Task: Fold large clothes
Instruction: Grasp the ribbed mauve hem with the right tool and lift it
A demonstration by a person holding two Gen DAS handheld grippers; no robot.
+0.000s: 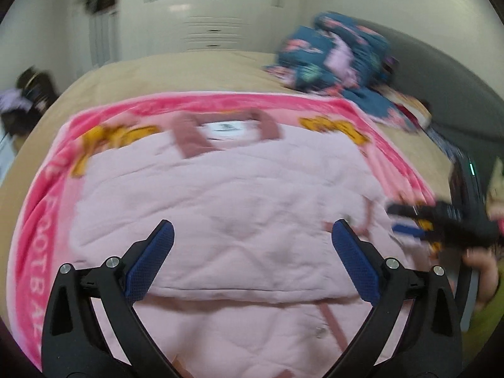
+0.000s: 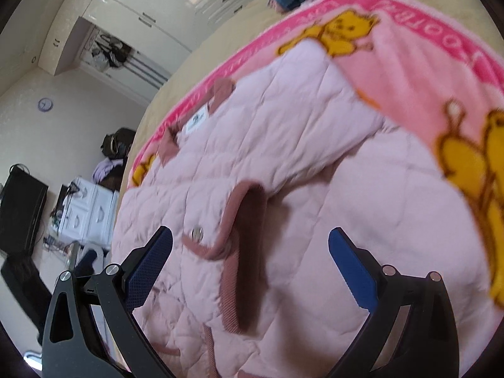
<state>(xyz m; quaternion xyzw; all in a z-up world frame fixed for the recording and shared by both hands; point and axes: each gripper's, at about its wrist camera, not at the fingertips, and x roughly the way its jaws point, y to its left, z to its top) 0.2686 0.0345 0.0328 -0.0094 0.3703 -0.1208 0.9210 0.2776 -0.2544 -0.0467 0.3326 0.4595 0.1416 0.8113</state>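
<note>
A beige bed (image 1: 189, 72) is carrying a pink blanket (image 1: 44, 189); the quilted pink jacket (image 1: 239, 195) is lying mid-frame. Left gripper (image 1: 252, 239) and right gripper (image 2: 250, 245) are gaping wide, empty. Puffy, soft, probably light: the ribbed cuff (image 2: 249, 252) seems grippable.

A bed (image 1: 195, 72) covered with a tan sheet is seen in both views. A pink blanket (image 1: 47, 208) printed with yellow bears is spread flat on it, and a pale pink quilted jacket (image 1: 239, 195) is laid on the blanket. A heap of dark blue flowered bedding (image 1: 334, 53) is piled near the far edge.
</note>
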